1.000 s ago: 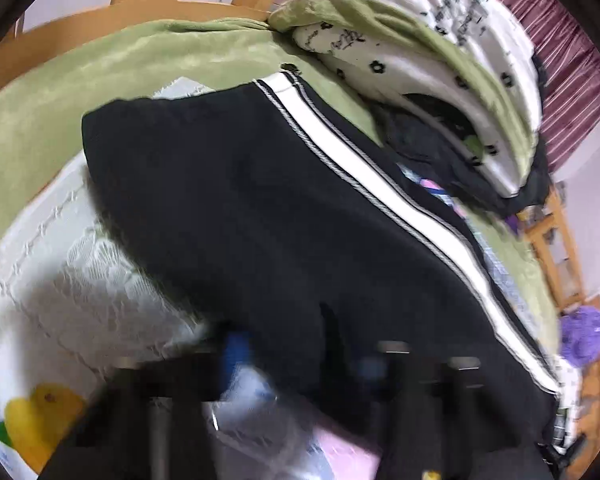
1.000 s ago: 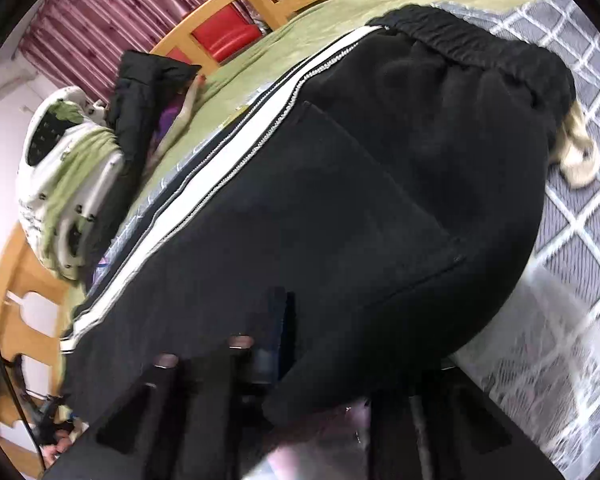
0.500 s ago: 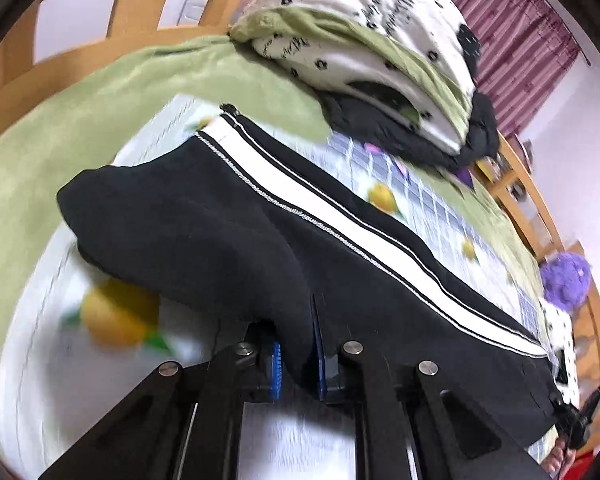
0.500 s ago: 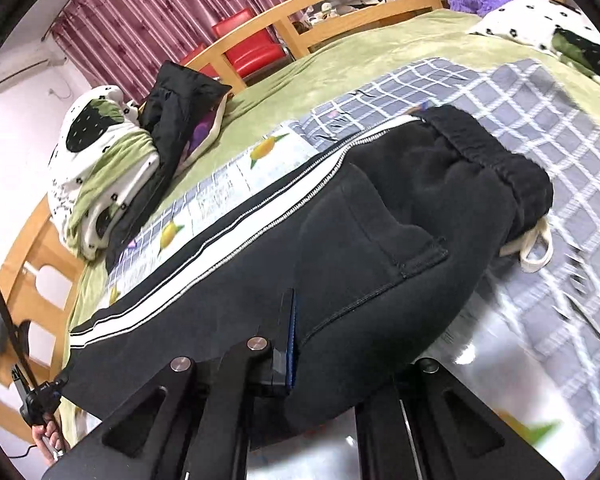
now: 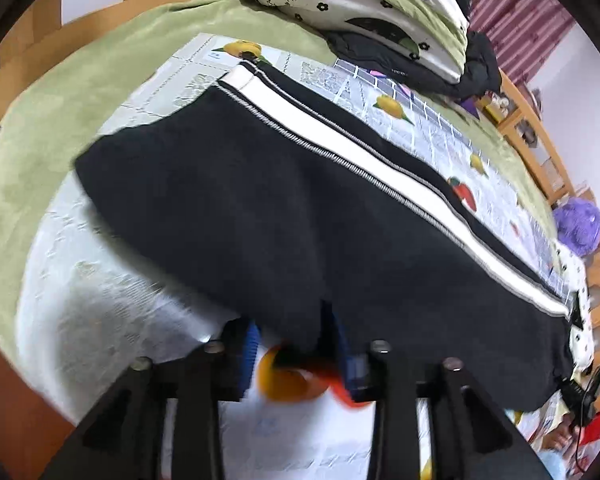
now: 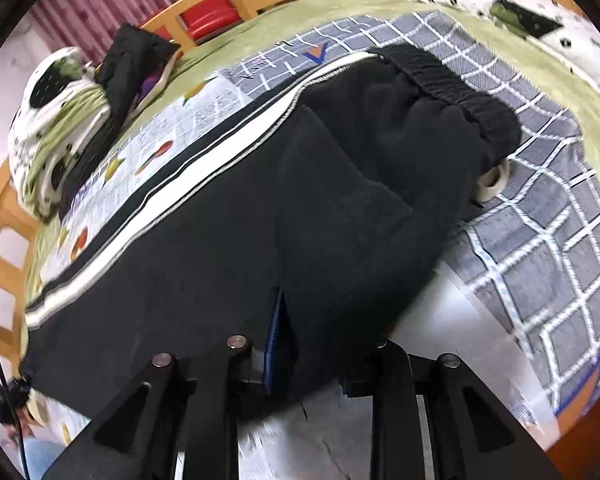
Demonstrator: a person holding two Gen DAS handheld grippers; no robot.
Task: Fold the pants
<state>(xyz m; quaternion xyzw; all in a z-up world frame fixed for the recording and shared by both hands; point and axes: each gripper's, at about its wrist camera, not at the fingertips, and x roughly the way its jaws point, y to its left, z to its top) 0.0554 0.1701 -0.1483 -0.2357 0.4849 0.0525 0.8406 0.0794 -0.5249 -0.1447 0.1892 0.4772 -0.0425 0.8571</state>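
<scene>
Black pants (image 5: 268,208) with a white side stripe (image 5: 340,148) lie lengthwise on the bed. In the left wrist view my left gripper (image 5: 296,344) has its blue pads apart, with the near edge of the leg end draped between them. In the right wrist view the pants (image 6: 260,220) show their elastic waistband (image 6: 452,84) and a cream drawstring (image 6: 494,180) at the right. My right gripper (image 6: 320,356) holds the near edge of the seat cloth, which covers the right fingertip.
The bed has a fruit-print cover (image 5: 112,300), a grey checked blanket (image 6: 548,240) and a green sheet (image 5: 60,112). Folded bedding and a black jacket (image 5: 400,20) are piled at the far end. A wooden bed frame (image 6: 236,4) runs around. A purple plush toy (image 5: 578,224) sits at the right.
Both grippers have come down with the pants, which now lie flatter on the bed. The left gripper's pads have moved apart from their tight pinch.
</scene>
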